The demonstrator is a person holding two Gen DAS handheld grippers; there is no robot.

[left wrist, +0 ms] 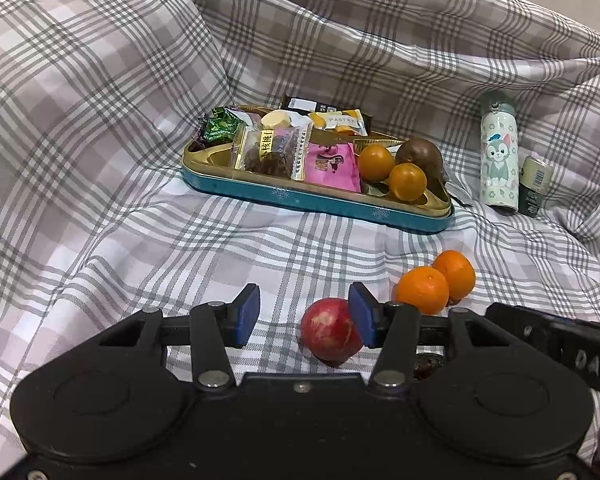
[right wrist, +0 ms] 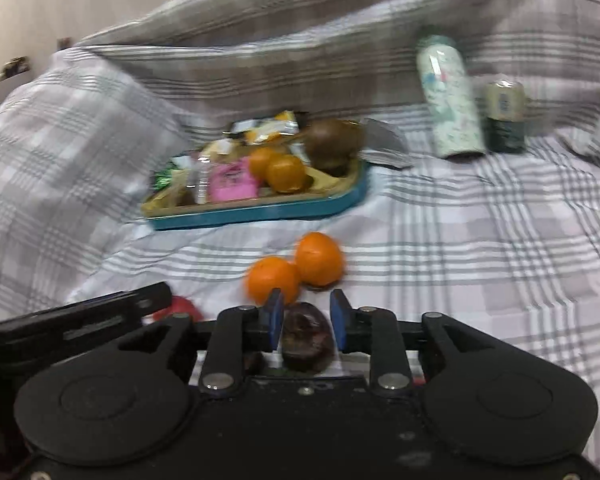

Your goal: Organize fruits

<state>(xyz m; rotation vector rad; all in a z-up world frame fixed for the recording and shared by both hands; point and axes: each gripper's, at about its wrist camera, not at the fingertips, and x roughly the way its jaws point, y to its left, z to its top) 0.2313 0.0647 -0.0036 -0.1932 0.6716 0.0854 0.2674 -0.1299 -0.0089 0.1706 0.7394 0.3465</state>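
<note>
Both tools unclenched: left gripper (left wrist: 304, 312) straddles the red apple (left wrist: 329, 330) off-centre, right gripper (right wrist: 305, 326) brackets the dark fruit (right wrist: 306, 338); either may roll on soft bedding (left wrist: 100, 220) when squeezed.

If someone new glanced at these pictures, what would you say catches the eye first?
Probably the teal tin mid-bed, crowded with snack packets, two oranges and a brown fruit at its right end. Nearer, two loose oranges lie touching on the plaid sheet, with a red fruit beside the open left gripper. A dark fruit sits between the fingers of the open right gripper.
</note>
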